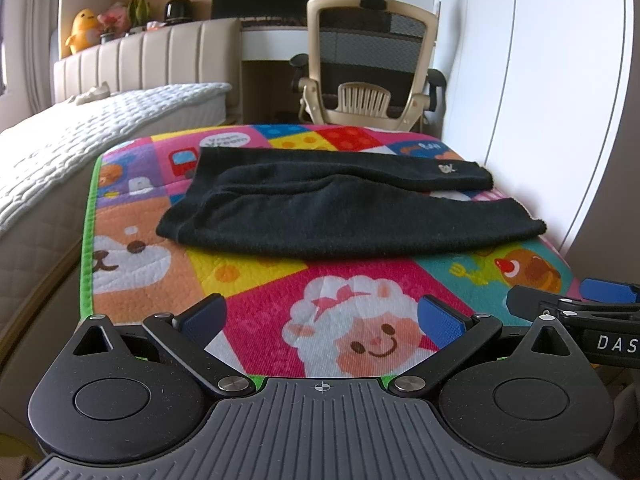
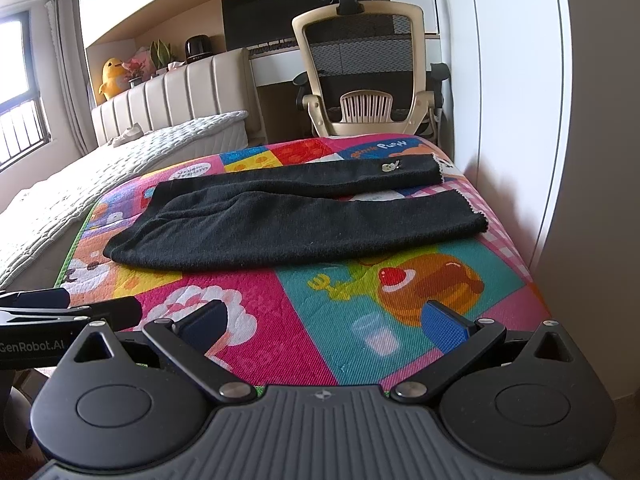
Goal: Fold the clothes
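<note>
Left tongs (image 1: 322, 316): spread wide, empty, over mat's near edge.
Right tongs (image 2: 326, 320): spread, empty, alongside.
Black trousers (image 1: 332, 204): flat across play mat (image 1: 256, 308), ahead of both tongs, bare mat between.

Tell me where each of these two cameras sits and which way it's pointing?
Left wrist: sits on the left gripper, facing forward across the colourful mat at the black pants; its own open fingers show, plus the right gripper at the right edge.
Right wrist: sits on the right gripper, facing the same way; its open fingers show, the left gripper at the left edge.
Shared: mat, pants, office chair, bed.
</note>
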Motion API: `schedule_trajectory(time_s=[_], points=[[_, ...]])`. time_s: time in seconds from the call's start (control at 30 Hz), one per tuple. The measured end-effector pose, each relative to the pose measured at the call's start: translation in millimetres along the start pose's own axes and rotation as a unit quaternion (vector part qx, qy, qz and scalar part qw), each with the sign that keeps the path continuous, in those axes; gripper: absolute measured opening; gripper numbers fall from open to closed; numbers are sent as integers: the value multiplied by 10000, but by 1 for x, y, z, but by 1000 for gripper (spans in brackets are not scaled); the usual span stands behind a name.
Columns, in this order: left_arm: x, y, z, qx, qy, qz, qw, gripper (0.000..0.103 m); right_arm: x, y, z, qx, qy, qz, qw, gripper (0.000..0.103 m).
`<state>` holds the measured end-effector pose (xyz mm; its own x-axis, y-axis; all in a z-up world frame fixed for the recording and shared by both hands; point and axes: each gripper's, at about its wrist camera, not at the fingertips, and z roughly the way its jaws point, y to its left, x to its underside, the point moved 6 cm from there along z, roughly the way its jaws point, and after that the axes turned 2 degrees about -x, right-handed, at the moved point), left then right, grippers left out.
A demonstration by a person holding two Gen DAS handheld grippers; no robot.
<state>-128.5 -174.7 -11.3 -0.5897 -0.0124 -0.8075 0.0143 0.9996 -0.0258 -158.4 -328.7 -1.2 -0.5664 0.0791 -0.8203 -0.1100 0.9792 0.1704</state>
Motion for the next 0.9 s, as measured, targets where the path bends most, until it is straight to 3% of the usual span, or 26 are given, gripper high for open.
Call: schedule_trajectory(time_s=[0.7, 0.9], points=[[-3, 3, 5, 78, 73, -65, 9999, 103, -4, -1, 1, -107, -22, -54, 9999, 103], [-18, 7, 16, 541, -26, -170, 9984, 103, -21, -3, 10, -379, -256, -460, 9979, 103]])
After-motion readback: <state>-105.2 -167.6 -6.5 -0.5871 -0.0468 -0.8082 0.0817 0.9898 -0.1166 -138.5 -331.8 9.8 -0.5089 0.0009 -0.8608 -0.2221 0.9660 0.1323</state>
